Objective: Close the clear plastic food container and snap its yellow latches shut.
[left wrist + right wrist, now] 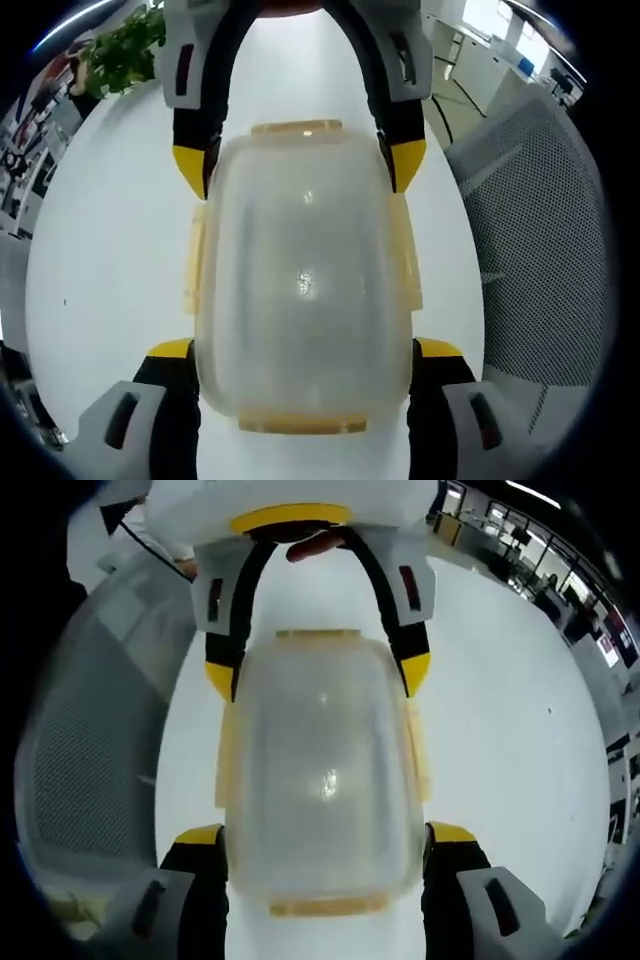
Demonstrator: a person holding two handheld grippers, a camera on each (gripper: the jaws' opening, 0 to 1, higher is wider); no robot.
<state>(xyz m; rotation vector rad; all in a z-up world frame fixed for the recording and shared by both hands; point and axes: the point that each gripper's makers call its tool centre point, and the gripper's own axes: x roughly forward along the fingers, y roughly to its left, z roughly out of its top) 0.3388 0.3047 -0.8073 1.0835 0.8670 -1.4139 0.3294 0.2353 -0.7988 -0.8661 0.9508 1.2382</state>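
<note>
Evidently the clear container (303, 280) sat on the white bench (110, 230), lid down, held end to end: left gripper (303, 350) and right gripper (325, 835) each had fingers spread wide against its sides. Pressing the yellow latches (196, 262) seemed next. A mesh chair (545, 230) stood beside the bench; elsewhere lay open room.

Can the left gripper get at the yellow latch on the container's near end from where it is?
Probably yes: the left gripper straddles the container, and the near latch lies uncovered between its jaws.
</note>
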